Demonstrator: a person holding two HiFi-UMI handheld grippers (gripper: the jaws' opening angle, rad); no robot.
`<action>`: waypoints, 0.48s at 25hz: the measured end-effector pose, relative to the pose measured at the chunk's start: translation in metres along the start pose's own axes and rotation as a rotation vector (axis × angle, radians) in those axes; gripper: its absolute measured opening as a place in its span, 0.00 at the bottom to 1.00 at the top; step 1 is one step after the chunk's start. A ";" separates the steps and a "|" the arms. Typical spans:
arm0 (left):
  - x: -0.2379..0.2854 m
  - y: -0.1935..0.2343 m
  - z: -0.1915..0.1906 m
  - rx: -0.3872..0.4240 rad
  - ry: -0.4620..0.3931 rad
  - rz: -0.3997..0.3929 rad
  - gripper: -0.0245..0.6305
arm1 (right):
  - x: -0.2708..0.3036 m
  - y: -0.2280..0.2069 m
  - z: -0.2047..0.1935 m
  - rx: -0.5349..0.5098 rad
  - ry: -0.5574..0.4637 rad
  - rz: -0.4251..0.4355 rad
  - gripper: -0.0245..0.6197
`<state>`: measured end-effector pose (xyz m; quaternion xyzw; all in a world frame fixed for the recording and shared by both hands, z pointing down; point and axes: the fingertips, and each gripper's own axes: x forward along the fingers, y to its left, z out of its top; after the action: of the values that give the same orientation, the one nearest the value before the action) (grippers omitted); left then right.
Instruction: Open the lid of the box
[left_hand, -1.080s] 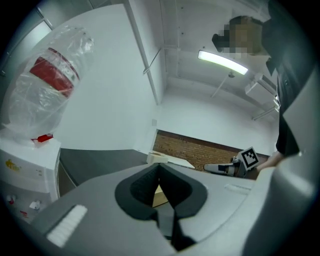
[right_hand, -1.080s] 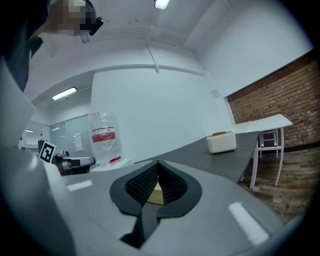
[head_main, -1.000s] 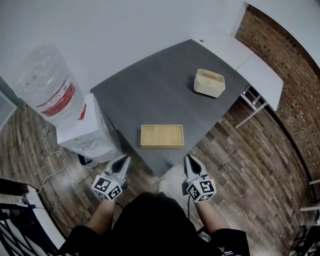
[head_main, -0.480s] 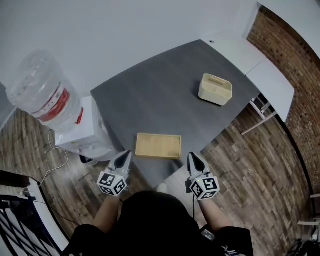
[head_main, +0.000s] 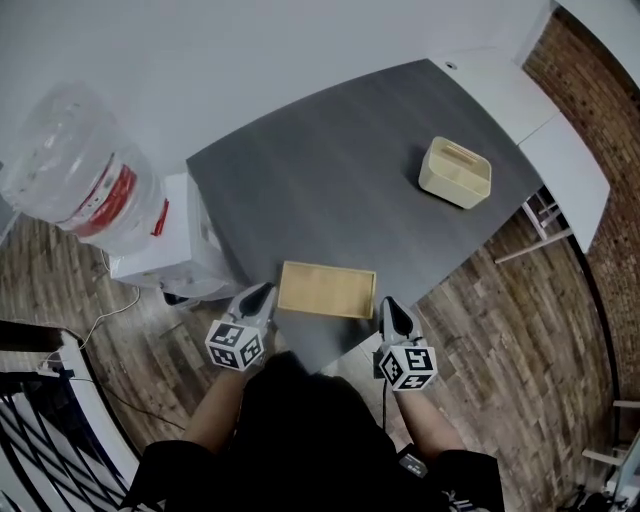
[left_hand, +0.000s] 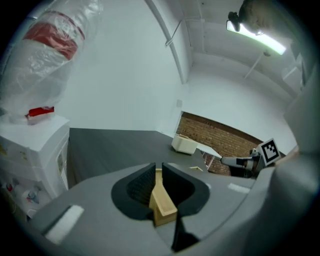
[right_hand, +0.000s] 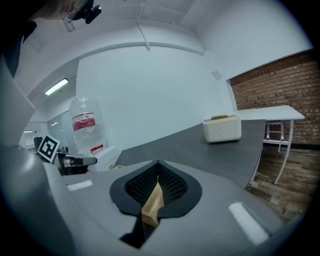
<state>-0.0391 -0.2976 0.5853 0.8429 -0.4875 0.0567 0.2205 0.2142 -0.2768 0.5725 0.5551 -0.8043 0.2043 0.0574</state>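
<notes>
**A:** Which way did the box lie from the tongs?

**B:** The grey surface (head_main: 340, 170) carried it by its near corner. The wooden box (head_main: 327, 289) lay flat there, its long axis running across from one hand to the other. It sat between the two tongs and slightly ahead of them.

**A:** Which hand was nearer?

**B:** The left tongs (head_main: 263, 293) stood just beside its left short end and the right tongs (head_main: 388, 302) just beside its right end. I could not pick one.

**A:** And their state?

**B:** The left jaws showed a narrow gap, having just been opening. They pinched nothing, and the box's wood showed beyond the gap. The right jaws were pressed together and empty.

**A:** Room to work?

**B:** Little surface remained on the near side. Beyond the box it lay bare. A cream container (head_main: 456, 172) stood well apart by the far right edge, and a water dispenser (head_main: 160, 255) stood off the left edge.
</notes>
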 end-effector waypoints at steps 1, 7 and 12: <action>0.004 0.003 -0.004 -0.011 0.018 -0.004 0.11 | 0.003 -0.001 -0.004 0.003 0.014 -0.017 0.04; 0.028 0.017 -0.023 -0.079 0.103 -0.021 0.16 | 0.014 -0.008 -0.021 0.033 0.092 -0.096 0.13; 0.038 0.018 -0.035 -0.108 0.161 -0.042 0.18 | 0.021 -0.010 -0.035 0.062 0.143 -0.125 0.17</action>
<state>-0.0303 -0.3201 0.6340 0.8325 -0.4527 0.0934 0.3055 0.2104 -0.2847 0.6133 0.5896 -0.7553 0.2641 0.1100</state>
